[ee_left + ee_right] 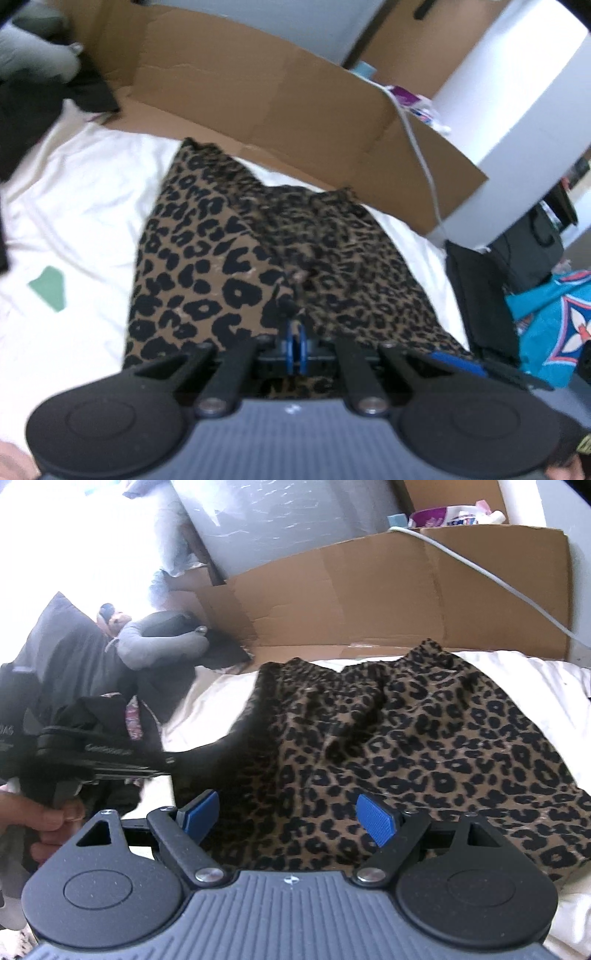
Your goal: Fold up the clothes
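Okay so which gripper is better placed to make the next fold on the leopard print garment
Probably the left. The left gripper is shut on the leopard print garment, while the right gripper stands open above it, holding nothing.

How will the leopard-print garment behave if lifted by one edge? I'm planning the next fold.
Probably floppy: the leopard-print garment lies rumpled in soft folds on the white sheet. It likely sags and trails from a single pinch, as where the left gripper grips it.
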